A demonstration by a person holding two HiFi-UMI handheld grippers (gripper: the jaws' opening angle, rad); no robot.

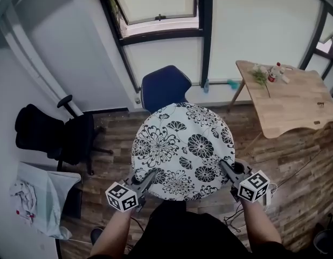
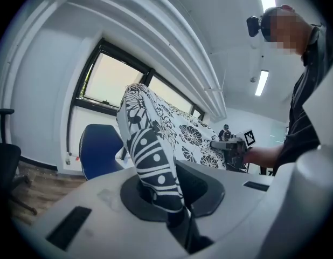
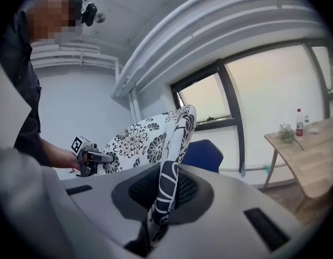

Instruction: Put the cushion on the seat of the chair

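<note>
A round white cushion [image 1: 182, 150] with black flower print is held up flat in the air between both grippers. My left gripper [image 1: 145, 181] is shut on its near left rim, and the fabric edge [image 2: 153, 166] runs straight into the jaws. My right gripper [image 1: 227, 170] is shut on the near right rim, its edge [image 3: 167, 182] pinched the same way. Beyond and below the cushion stands a blue chair [image 1: 165, 87] by the window; only its backrest shows, the seat is hidden under the cushion. The blue chair [image 2: 99, 150] also shows in the left gripper view.
A black office chair [image 1: 53, 134] stands at the left by the wall. A wooden table [image 1: 288, 99] with bottles and a plant is at the right. A light bin with cloth [image 1: 40, 198] sits at the lower left. Cables lie on the wood floor [image 1: 296, 166].
</note>
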